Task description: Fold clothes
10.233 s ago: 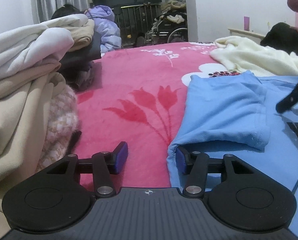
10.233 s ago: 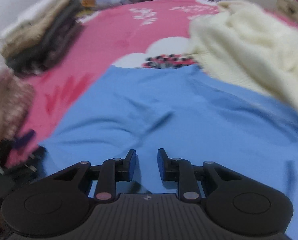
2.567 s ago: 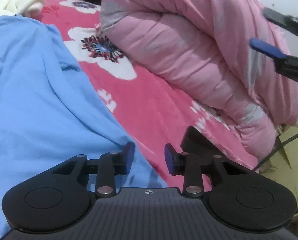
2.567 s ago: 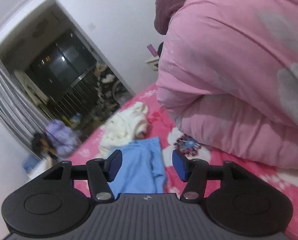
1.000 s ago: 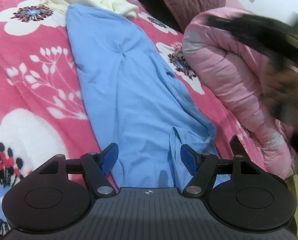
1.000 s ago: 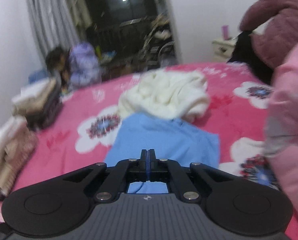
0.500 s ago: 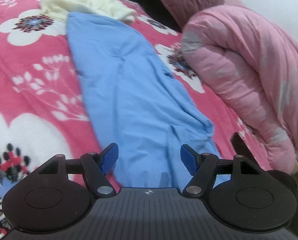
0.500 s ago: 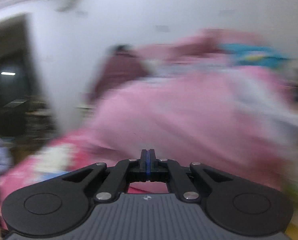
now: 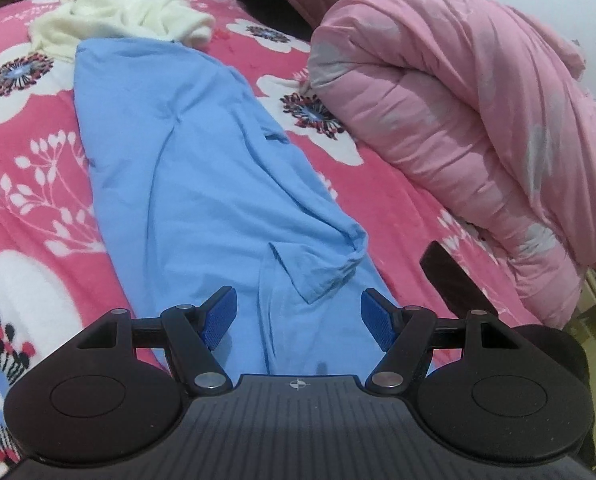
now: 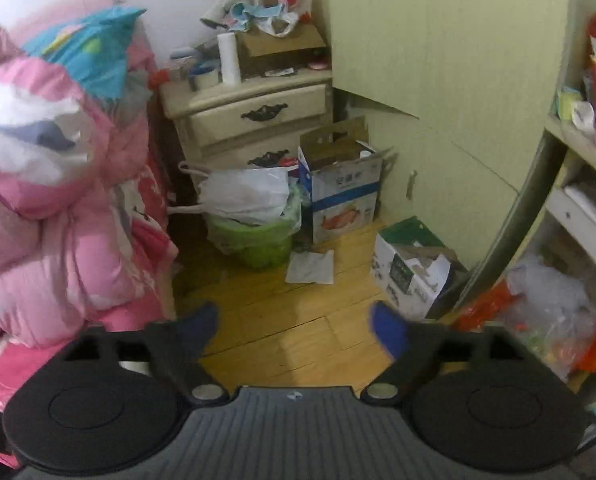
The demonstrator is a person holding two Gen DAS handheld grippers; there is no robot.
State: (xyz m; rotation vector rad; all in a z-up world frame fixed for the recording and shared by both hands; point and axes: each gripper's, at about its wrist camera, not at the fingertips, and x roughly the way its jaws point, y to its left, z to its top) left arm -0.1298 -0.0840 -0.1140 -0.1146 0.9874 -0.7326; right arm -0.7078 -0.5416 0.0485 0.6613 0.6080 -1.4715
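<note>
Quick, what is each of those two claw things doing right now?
Left gripper: open, empty, above the blue shirt.
Right gripper: open, empty, facing the wooden floor.

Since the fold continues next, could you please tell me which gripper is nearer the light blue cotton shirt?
Left. The left gripper hovers open right over the light blue cotton shirt; the right gripper points at the floor, shirt out of view.

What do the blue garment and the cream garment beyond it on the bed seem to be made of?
Blue garment: thin, smooth, matte knit, probably cotton jersey; it lies flat with fine soft creases. Cream garment: thicker and fuzzy, likely fleece or plush knit; it bunches in rounded, fluffy folds.
</note>
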